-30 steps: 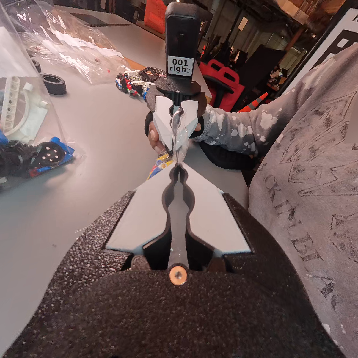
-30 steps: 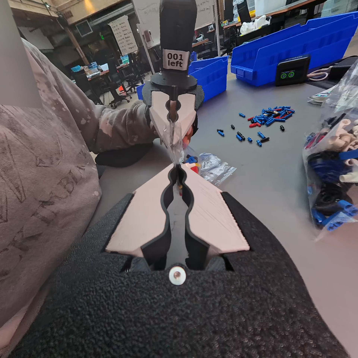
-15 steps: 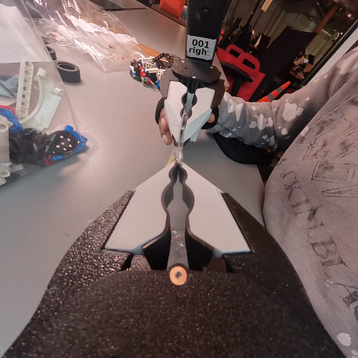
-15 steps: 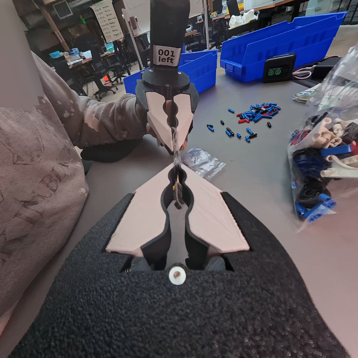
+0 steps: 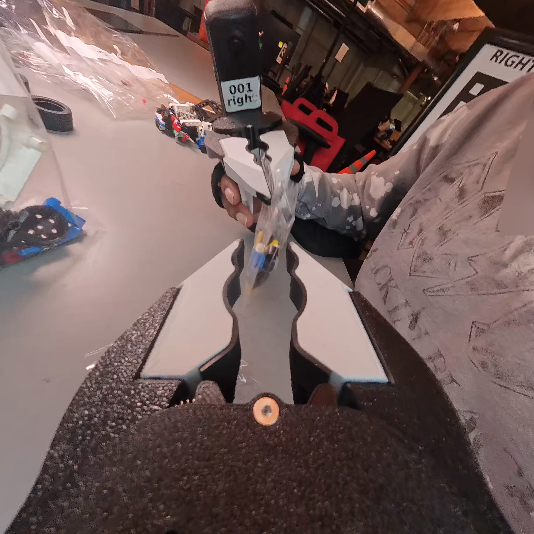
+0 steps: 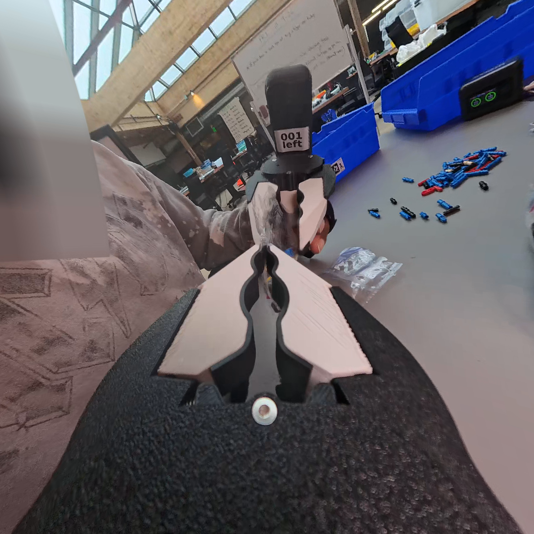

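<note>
A small clear plastic bag [image 5: 270,228] with yellow, blue and black pieces hangs from my right gripper [image 5: 267,199], which is shut on its top edge. My left gripper [image 5: 264,244] is open, its fingers on either side of the bag's lower end without gripping it, above the grey table [image 5: 144,187]. In the right wrist view my right gripper [image 6: 265,250] is shut on the bag [image 6: 265,219]. Just past it, the left gripper [image 6: 281,239] faces it with its fingers apart.
A large bag of parts [image 5: 34,228], a black tyre [image 5: 53,112], a partly built model [image 5: 185,124] and clear plastic sheets [image 5: 81,57] lie to the left. Blue bins [image 6: 450,95], a pile of blue and red pins [image 6: 462,173] and another small bag [image 6: 364,268] lie to the right. Only a small space, under 4 cm, lies between the two pairs of fingers.
My left gripper has opened and let go of the bag. The bag now hangs from the right gripper alone. The right gripper has tilted upward.
</note>
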Motion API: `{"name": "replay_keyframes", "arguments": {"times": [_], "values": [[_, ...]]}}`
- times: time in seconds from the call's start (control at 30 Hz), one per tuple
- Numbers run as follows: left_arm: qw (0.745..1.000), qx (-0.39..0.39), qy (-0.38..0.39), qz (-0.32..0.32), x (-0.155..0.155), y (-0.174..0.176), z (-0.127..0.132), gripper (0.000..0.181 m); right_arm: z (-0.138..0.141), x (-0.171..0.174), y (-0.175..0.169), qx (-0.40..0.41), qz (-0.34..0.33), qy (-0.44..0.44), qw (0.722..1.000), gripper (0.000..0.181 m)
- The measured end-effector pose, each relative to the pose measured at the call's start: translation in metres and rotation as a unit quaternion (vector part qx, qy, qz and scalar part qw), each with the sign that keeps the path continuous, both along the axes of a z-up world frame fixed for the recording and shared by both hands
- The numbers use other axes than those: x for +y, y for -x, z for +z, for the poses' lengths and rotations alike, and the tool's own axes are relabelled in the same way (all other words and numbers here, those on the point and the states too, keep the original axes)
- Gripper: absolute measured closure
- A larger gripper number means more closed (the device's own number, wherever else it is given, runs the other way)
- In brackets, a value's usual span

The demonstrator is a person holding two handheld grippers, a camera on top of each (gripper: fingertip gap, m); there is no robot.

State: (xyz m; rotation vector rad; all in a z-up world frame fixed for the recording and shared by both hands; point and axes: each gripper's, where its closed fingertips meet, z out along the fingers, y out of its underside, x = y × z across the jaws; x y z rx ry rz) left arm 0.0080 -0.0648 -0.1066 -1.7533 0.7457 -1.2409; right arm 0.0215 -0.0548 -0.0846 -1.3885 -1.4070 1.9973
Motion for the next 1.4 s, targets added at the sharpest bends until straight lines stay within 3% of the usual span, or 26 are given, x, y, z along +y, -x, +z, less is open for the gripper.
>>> {"name": "replay_keyframes", "arguments": {"times": [0.17, 0.23, 0.33, 0.5, 0.6, 0.7, 0.77, 0.83, 0.9, 1.0, 1.1, 1.17, 1.27, 1.4], "values": [[0.999, 0.030, 0.007, -0.013, -0.004, -0.011, -0.011, 0.146, 0.009, -0.005, -0.004, 0.030, -0.001, -0.032, 0.999, 0.181], [0.999, 0.032, -0.004, -0.020, -0.007, -0.016, -0.009, 0.163, 0.006, -0.010, -0.003, 0.028, 0.000, -0.056, 0.998, 0.181], [0.997, 0.050, -0.050, -0.019, -0.010, -0.019, -0.004, 0.165, 0.010, -0.002, -0.001, 0.025, -0.016, -0.039, 0.999, 0.181], [0.983, 0.074, -0.169, 0.012, -0.010, -0.017, 0.014, 0.166, 0.008, 0.006, 0.008, -0.027, -0.017, 0.095, 0.995, 0.181], [0.982, 0.061, -0.180, 0.016, -0.011, -0.014, 0.020, 0.166, 0.005, 0.004, 0.012, -0.059, 0.015, 0.223, 0.973, 0.181], [0.985, 0.046, -0.164, 0.030, -0.006, -0.010, 0.022, 0.166, 0.000, 0.015, 0.014, -0.065, -0.007, 0.256, 0.964, 0.181], [0.989, 0.017, -0.143, 0.039, -0.002, -0.006, 0.028, 0.166, 0.004, 0.027, 0.014, -0.044, -0.051, 0.210, 0.975, 0.176], [0.992, 0.002, -0.116, 0.058, 0.006, 0.001, 0.029, 0.166, 0.023, 0.046, 0.007, 0.023, -0.131, 0.094, 0.987, 0.176], [0.994, -0.008, -0.080, 0.080, 0.015, 0.009, 0.027, 0.166, 0.045, 0.055, -0.006, 0.083, -0.197, -0.045, 0.976, 0.171], [0.995, -0.017, -0.029, 0.097, 0.023, 0.015, 0.019, 0.166, 0.058, 0.033, -0.015, 0.140, -0.216, -0.254, 0.932, 0.164], [0.996, -0.015, 0.001, 0.087, 0.022, 0.011, 0.012, 0.166, 0.034, -0.001, 0.001, 0.116, -0.177, -0.399, 0.892, 0.138], [0.997, -0.007, 0.008, 0.072, 0.018, 0.005, 0.009, 0.166, 0.015, -0.005, 0.013, 0.092, -0.179, -0.485, 0.851, 0.120], [0.999, -0.007, -0.007, 0.042, 0.007, -0.005, 0.015, 0.166, -0.003, -0.003, 0.020, 0.061, -0.171, -0.520, 0.835, 0.108], [0.999, -0.004, -0.029, 0.023, -0.001, -0.012, 0.021, 0.166, -0.008, -0.013, 0.021, 0.058, -0.150, -0.473, 0.866, 0.125]]}}
